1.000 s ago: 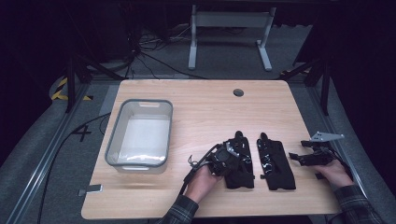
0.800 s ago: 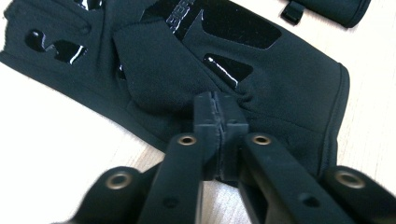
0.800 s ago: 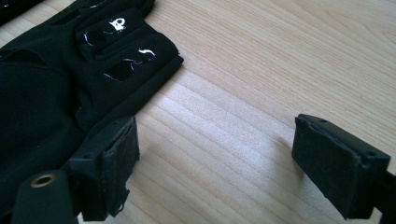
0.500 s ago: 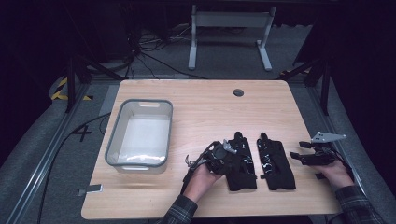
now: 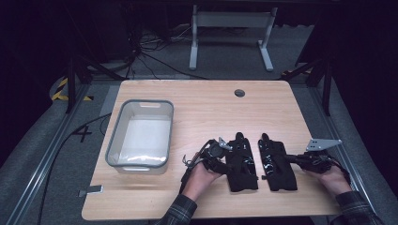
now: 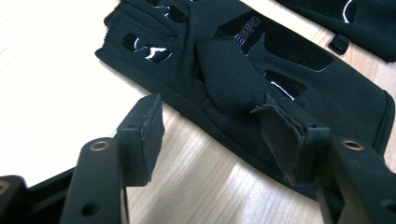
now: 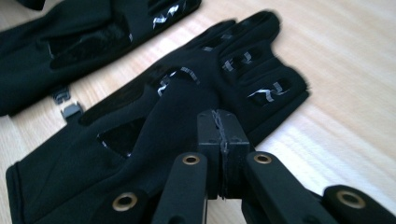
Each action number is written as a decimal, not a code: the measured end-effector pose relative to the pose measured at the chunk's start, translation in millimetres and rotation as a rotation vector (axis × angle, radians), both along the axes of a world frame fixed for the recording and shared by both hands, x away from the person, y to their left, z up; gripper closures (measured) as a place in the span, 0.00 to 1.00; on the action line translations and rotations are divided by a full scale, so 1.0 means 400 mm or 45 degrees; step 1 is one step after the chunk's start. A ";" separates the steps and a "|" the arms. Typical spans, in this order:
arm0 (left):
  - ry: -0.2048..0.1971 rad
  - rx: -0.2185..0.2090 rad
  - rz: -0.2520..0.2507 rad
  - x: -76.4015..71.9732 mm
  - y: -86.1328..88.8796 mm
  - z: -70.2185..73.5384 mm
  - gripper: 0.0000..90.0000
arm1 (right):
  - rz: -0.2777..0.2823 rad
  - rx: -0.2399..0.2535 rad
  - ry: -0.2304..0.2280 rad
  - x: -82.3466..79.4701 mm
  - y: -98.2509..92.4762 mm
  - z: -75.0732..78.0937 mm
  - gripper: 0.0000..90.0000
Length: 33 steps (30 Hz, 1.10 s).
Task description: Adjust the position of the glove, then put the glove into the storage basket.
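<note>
Gloves lie side by side at lower centre: left glove, right glove. Since before, left gripper has been opening, jaws apart; right gripper has closed, apparently on nothing.

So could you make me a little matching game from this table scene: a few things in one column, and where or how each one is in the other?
Things:
1. clear plastic bin
2. left gripper
3. right gripper
4. two black fabric gloves

States or places:
A. jaws pressed together, tips at a glove's edge
B. lying flat side by side between the hands
C. jaws apart, just opened
D. at the table's left, nothing inside

Pairs: 1-D, 2-C, 3-A, 4-B
</note>
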<state>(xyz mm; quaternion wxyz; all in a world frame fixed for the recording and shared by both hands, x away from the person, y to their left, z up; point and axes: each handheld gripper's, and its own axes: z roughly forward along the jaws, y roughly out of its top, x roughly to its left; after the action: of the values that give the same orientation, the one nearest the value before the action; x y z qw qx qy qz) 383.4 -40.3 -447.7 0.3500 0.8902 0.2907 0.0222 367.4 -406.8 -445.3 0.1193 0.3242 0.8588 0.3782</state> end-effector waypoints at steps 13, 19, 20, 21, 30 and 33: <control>-0.019 0.026 0.003 -0.004 -0.028 -0.020 0.52 | 0.081 -0.041 0.045 0.006 0.048 -0.020 1.00; -0.027 0.031 0.009 -0.001 -0.028 -0.019 0.62 | 0.115 -0.048 0.037 0.008 0.070 -0.021 1.00; -0.027 0.029 0.015 0.001 -0.028 -0.019 0.65 | 0.115 -0.045 0.037 0.008 0.072 -0.021 1.00; -0.027 0.029 0.015 0.001 -0.028 -0.019 0.68 | 0.115 -0.045 0.037 0.008 0.072 -0.021 1.00; 0.004 0.022 0.043 0.012 -0.026 -0.015 0.96 | 0.125 -0.045 0.040 0.007 0.078 -0.021 1.00; 0.015 -0.009 0.056 0.013 -0.024 -0.009 0.97 | 0.127 -0.046 0.038 0.007 0.079 -0.021 1.00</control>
<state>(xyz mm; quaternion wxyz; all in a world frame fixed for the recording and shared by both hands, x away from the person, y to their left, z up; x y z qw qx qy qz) 388.5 -49.8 -451.3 0.3509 0.8824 0.3125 0.0236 370.1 -375.1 -453.8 0.0934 0.2843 0.8824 0.3631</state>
